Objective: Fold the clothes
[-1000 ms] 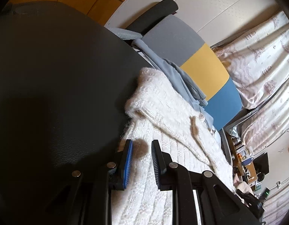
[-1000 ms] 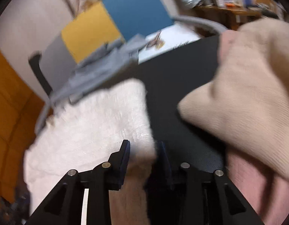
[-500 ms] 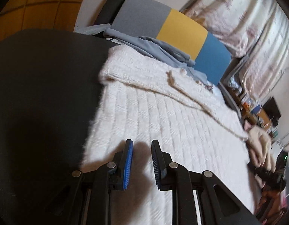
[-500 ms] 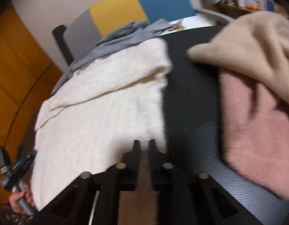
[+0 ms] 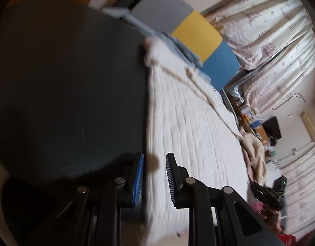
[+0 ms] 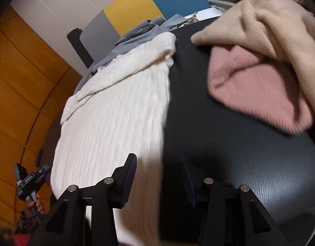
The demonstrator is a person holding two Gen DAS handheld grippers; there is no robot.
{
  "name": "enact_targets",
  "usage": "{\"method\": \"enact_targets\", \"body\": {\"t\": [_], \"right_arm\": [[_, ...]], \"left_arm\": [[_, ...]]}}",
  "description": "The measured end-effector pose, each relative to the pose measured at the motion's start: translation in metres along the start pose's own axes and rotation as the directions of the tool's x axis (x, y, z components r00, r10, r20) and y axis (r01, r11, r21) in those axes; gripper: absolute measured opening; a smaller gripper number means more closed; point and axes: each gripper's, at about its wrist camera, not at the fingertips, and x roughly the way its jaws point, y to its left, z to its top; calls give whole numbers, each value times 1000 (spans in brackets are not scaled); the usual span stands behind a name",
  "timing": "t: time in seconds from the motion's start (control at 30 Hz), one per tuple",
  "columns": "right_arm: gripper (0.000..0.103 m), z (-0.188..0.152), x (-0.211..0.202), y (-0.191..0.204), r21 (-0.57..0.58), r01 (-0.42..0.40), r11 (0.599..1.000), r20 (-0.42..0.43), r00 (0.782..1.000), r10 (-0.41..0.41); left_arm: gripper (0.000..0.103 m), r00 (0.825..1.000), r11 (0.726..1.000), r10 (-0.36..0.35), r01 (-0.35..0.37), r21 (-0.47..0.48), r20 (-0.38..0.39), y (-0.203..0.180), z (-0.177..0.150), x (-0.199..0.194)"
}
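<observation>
**Both tongs sitting at the near corners of the white sweater**

Left tongs [image 5: 154, 176] are hanging with a narrow gap between the blue pads, right over the sweater's [image 5: 190, 127] left edge where it's meeting the black table [image 5: 65, 82]. Nothing is sitting between the pads that I can make out, though the frame is blurring a bit, so take that lightly. Right tongs [image 6: 158, 176] are standing wide, straddling the sweater's [image 6: 108, 119] right edge, one finger over knit and the other over bare table [image 6: 229, 143]. No cloth is getting pinched there either.

That placement is making sense to me: one tong per side, both lining up on the near hem, which is where you'd want to be for lifting that edge and carrying it up toward the collar. Equally, they could be backing off after smoothing it flat. I'm not calling it either way.

The sweater itself is lying spread flat in the middle of the table, ribs running away from the cameras, with a sleeve lying folded across the far part of the body. So it's looking partly folded, at least.

Further out, a pink knit [image 6: 259, 94] and a beige one [image 6: 270, 20] are piling up to the right, well clear of the sweater. A grey-blue garment [image 6: 137, 39] is bunching just behind it, against a chair [image 6: 149, 8].
</observation>
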Motion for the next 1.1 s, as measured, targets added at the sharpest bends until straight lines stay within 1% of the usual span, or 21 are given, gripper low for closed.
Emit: {"method": "enact_targets", "body": {"t": [0.13,0.2,0.3,0.37,0.47,0.53,0.63,0.73,0.8,0.9,1.0,1.1], "right_arm": [[47,-19,-5,-3,-5,-71,997,-6,997,71],[47,-28,-8,-6,8,-118,993,-6,993,118],[47,-37,-5,-8,35,-206,978,-21,978,207],[47,-43,-4,-4,19,-219,976,-20,975,219],[53,-48,-3,2,-9,-238,971,-15,971,238],[54,-51,-1,4,-13,-256,967,-18,967,256],[54,-53,0,4,-10,-285,958,-20,958,285],[54,-57,0,-1,8,-319,948,-24,948,319],[51,-59,0,-5,18,-341,940,-37,939,341],[50,-61,0,-7,15,-357,934,-63,932,357],[51,-60,3,-2,-11,-349,937,-87,934,347],[51,-57,9,10,-65,-334,940,-110,939,326]], "left_arm": [[22,997,996,-74,73,-53,-25,16,-18,-14],[22,994,990,-110,108,-85,-12,20,-24,-14],[23,987,978,-162,161,-132,10,27,-32,-13],[25,984,976,-179,178,-129,4,25,-34,-11],[27,977,971,-212,206,-123,-30,20,-36,-4],[27,970,966,-234,226,-129,-57,18,-39,3],[27,965,963,-250,240,-126,-79,17,-40,7],[27,953,955,-275,256,-148,-126,18,-42,13],[27,944,955,-279,255,-149,-173,16,-47,19],[27,945,965,-254,232,-123,-206,10,-47,23],[27,947,972,-230,212,-103,-223,6,-47,26],[27,951,977,-211,196,-90,-226,2,-47,25]]}}
